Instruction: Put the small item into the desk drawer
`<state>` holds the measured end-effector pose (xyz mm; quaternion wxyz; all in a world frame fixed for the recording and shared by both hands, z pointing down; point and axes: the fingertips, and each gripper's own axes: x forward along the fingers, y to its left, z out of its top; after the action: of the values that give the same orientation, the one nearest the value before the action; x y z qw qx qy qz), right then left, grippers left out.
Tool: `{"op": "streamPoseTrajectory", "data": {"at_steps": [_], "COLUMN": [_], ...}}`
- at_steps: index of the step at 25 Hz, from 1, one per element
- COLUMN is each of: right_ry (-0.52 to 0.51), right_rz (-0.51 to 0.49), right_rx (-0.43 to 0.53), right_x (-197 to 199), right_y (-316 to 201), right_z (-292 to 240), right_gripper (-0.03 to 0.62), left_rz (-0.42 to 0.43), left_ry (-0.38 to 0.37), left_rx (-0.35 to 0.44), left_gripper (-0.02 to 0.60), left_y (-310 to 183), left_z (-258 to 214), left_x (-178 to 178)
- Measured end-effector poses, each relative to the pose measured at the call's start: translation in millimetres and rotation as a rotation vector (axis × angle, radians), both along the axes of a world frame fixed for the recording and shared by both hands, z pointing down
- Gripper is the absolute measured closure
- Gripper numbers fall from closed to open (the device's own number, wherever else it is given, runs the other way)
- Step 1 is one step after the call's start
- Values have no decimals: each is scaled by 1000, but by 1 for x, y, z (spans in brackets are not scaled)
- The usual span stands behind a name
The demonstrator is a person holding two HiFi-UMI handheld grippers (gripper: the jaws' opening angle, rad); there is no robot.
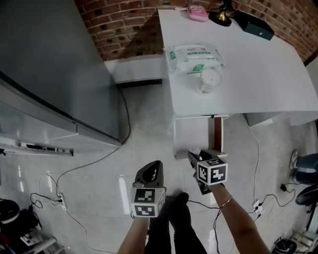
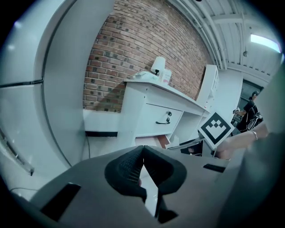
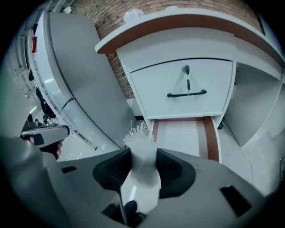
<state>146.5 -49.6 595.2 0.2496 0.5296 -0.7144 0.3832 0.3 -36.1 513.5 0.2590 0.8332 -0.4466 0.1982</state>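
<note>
A white bench [image 1: 248, 74] stands against a red brick wall [image 1: 124, 30], carrying a packet of wipes [image 1: 194, 58], a small white tub [image 1: 207, 81] just in front of it, and a pink case [image 1: 197, 12] and a black box [image 1: 254, 25] at the far edge. A tall grey cabinet [image 1: 49, 64] fills the left of the room, and dark cables [image 1: 89, 163] trail across the pale floor [image 1: 144, 144]. The desk drawer [image 3: 182, 89] under the bench top is closed, with a key [image 3: 186, 71] in its lock above a black handle [image 3: 187, 94]; beneath it a white section with brown edges [image 3: 185, 136] juts forward. A person stands facing the bench with bare forearms extended low, a bracelet [image 1: 226, 202] on the right wrist. The right gripper [image 1: 194, 158] points at the drawer, its jaws clamped on a small white item [image 3: 143, 171] whose bristles fan out beyond the tips. The left gripper [image 1: 153, 171] sits beside it, farther from the bench, its jaws pressed together at the tips with nothing between them.
</note>
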Motion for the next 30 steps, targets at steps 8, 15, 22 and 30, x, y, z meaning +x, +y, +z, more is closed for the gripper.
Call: {"op": "streamPoseTrajectory", "data": {"at_steps": [8, 15, 22, 30], "right_ry": [56, 108, 152, 175], "right_rz": [-52, -60, -61, -51], "right_rx": [-53, -91, -152, -211], "right_x": [-11, -8, -3, -9], "right_y": [-36, -75, -111, -133], "right_z": [66, 110, 158, 208], "right_gripper": [419, 419, 419, 419], "left_rz": [-22, -55, -118, -141], "left_ry": [-6, 1, 14, 24], "left_rx": [-18, 3, -8, -13], "left_gripper": [560, 560, 560, 560], "left_y": [-21, -50, -69, -86], "left_z": [60, 86, 116, 145], "left_x": [-13, -29, -51, -66]}}
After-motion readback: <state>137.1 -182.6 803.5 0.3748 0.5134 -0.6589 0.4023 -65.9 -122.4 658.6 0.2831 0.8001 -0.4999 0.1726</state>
